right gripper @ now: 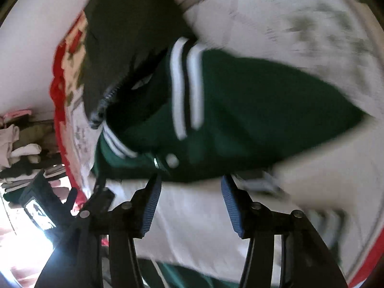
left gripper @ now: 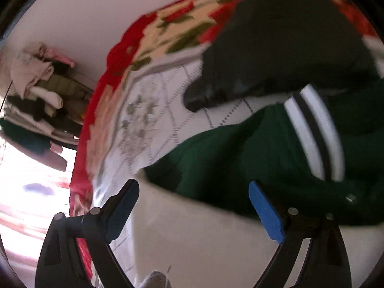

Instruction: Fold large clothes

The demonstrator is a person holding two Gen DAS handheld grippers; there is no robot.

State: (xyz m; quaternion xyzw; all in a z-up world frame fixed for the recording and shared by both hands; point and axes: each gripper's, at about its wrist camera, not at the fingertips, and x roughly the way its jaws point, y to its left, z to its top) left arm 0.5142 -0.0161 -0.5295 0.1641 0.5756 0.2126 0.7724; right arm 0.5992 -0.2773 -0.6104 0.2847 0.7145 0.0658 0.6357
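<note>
Both our left gripper (left gripper: pixel 194 206) and right gripper (right gripper: pixel 189 204) have fingers apart, empty; we risk snagging the black garment (right gripper: pixel 124 38) with the green jacket (right gripper: pixel 252 100) mid-bed.

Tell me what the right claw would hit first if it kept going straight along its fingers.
Most likely the lower edge of the green jacket, just past the open right claw; nothing sits between its fingers. The picture is blurred, so depth is uncertain.

Green jacket (right gripper: pixel 252 100) smeared by blur ahead of the jaws, cream sleeve (right gripper: pixel 312 180) right of them blurred, black garment (left gripper: pixel 288 43) partly overlapped.
</note>
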